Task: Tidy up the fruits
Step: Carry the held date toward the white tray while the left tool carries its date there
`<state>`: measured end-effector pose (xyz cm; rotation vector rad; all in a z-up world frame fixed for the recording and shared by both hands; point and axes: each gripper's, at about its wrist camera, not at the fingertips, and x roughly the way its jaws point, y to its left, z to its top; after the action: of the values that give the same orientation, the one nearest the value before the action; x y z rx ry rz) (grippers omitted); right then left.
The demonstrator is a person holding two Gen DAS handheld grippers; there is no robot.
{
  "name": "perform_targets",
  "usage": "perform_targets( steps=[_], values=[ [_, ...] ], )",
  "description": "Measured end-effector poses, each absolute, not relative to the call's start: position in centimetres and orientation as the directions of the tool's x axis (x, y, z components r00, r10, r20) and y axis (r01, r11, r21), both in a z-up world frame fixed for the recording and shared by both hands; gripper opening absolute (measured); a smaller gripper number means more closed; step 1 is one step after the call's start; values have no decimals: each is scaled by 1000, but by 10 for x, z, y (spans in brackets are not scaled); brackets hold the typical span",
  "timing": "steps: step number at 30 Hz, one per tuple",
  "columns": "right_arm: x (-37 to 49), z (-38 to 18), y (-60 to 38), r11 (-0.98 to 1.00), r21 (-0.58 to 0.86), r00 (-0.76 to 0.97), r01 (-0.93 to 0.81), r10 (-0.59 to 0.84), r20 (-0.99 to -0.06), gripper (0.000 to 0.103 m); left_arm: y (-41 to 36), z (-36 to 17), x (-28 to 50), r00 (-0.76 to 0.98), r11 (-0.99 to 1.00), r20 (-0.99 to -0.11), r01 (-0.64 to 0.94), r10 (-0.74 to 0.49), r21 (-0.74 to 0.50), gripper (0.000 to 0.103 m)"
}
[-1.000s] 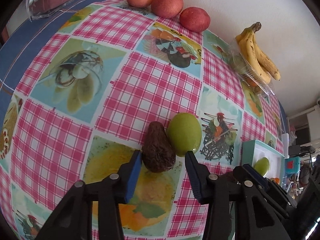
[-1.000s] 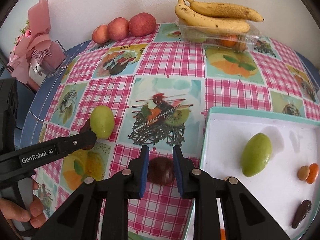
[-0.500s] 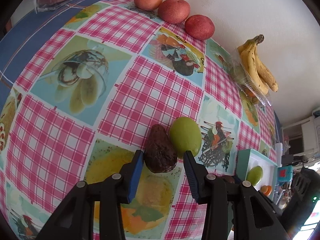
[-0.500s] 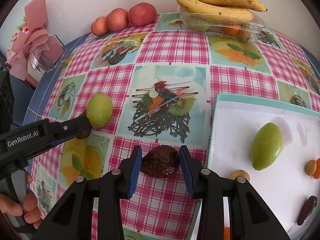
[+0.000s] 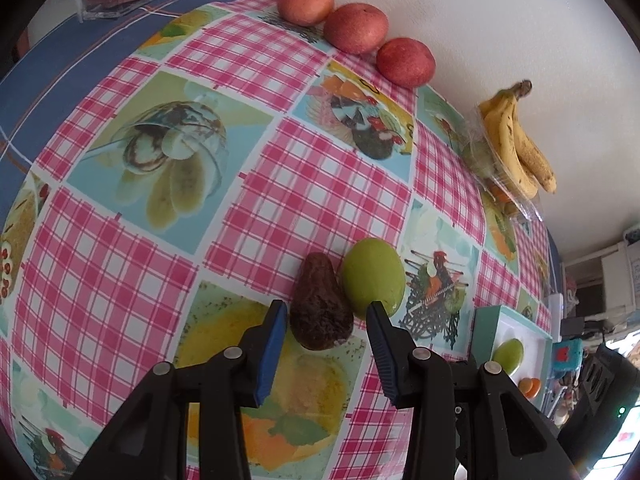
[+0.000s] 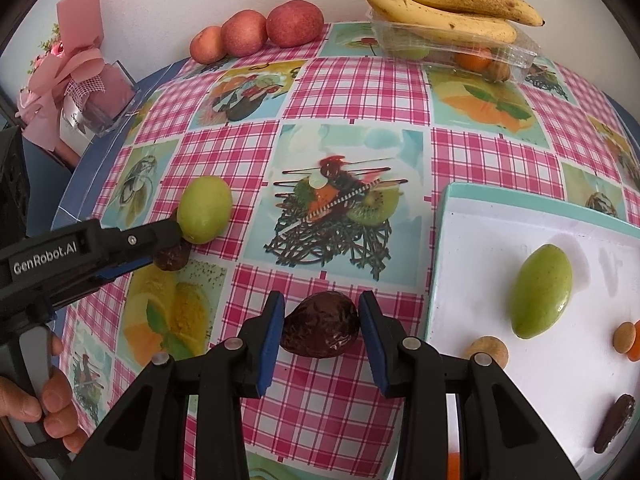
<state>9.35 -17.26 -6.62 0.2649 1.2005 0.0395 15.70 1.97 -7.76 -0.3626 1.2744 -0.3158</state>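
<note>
Left gripper (image 5: 326,312) wide around a dark avocado (image 5: 320,308), green fruit (image 5: 374,272) partly behind right finger, right gripper (image 6: 321,312) wide astride another avocado (image 6: 320,330), tray (image 6: 440,240) cut off lower right.

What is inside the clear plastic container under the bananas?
Inside the clear container, a green fruit and an orange one show; the bananas on top hide the rest.
</note>
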Motion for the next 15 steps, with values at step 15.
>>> perform_targets(
  steps=[15],
  values=[
    [92,-53,-173,966,238,401,104,179,-898,33,19,-74,156,264,895,-859,41,-439,-445,37]
  ],
)
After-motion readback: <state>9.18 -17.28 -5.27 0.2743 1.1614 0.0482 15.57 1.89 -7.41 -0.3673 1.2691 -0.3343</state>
